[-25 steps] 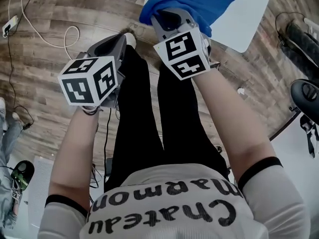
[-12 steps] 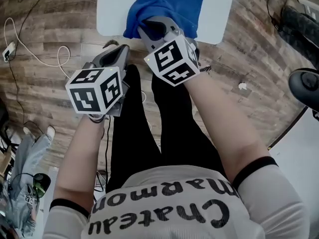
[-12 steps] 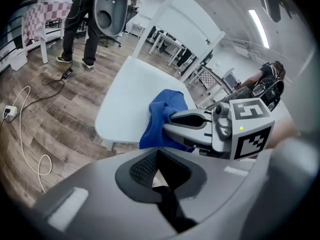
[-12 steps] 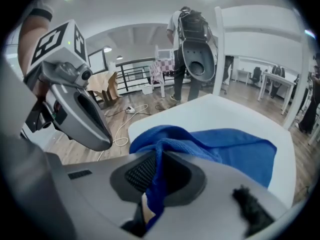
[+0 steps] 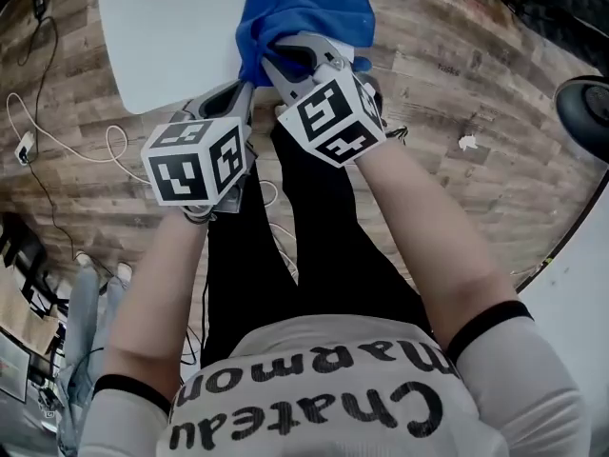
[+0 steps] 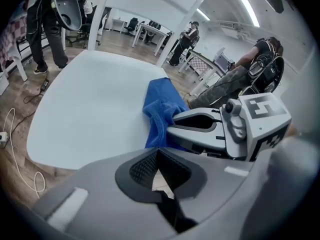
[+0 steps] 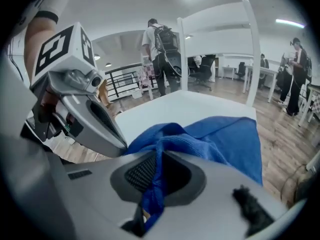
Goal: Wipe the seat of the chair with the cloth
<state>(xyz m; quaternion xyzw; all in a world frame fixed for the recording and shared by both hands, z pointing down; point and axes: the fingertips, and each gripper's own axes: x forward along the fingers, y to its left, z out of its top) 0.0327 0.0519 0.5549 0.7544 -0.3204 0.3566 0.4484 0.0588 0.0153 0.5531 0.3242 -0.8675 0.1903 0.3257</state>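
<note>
Toward eleven o'clock in the head view, the white seat point(image 5: 162, 36) spread out bare, with no streak or smear to tell us which parts had been gone over. Just at its near edge, the left gripper point(image 5: 231, 101) hung idle, its jaws pressed together on nothing. Its own view showed only a pale sliver of background between the pads. It took no part in the wiping.

To its right, close beside it, the right gripper point(image 5: 285, 60) pointed toward twelve o'clock with its jaws pinched on a fold of the blue cloth point(image 5: 309, 3). The cloth lay bunched along the seat's right-hand side, at twelve o'clock, and part of it seemed to hang past that edge.

We judged the job under way but far from finished. The cloth was in hand and down on the seat, yet it covered only that one side. The wide stretch out toward ten and eleven o'clock looked left to do.
</note>
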